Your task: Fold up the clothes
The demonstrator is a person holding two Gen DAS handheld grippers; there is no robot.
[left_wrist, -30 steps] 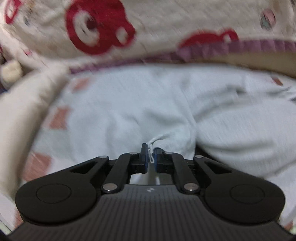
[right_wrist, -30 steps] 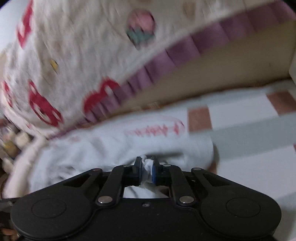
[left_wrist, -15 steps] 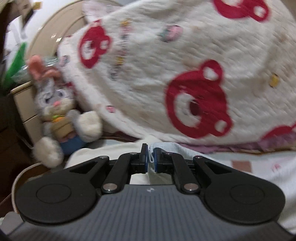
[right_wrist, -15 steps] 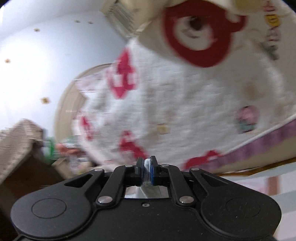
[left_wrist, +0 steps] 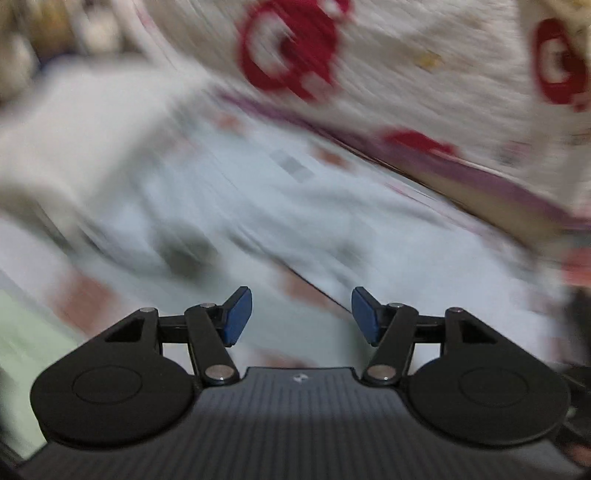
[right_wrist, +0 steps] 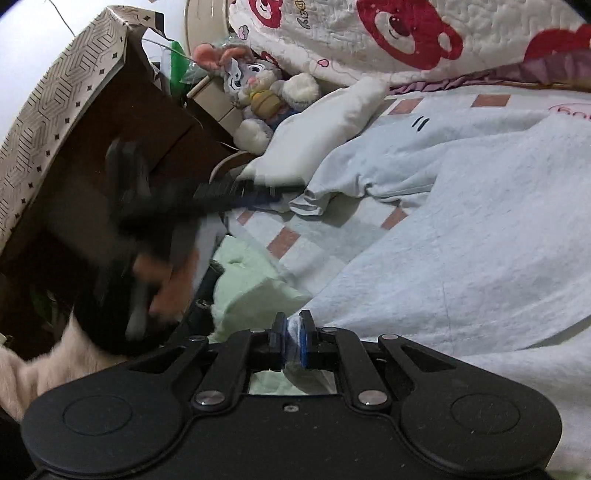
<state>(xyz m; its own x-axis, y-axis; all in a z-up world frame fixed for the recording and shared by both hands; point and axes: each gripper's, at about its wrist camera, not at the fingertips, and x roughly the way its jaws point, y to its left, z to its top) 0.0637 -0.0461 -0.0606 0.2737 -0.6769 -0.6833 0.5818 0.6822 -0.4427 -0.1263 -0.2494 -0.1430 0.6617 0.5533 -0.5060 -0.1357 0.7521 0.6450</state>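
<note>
Right gripper (right_wrist: pixel 291 341) pinched the pale blue cotton garment (right_wrist: pixel 461 258); left gripper (left_wrist: pixel 301 317) gaped empty, so one-sided tugging risked bunching.

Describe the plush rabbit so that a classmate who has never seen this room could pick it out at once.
Find the white quilt printed with red bear faces at the head of the bed. At its left end, above the white pillow, sits the plush rabbit. Nothing else near it is grey, pink-eared and fluffy-pawed.

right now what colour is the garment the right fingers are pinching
Pale blue garment, clearest in the right wrist view, clamped in the right gripper.
</note>
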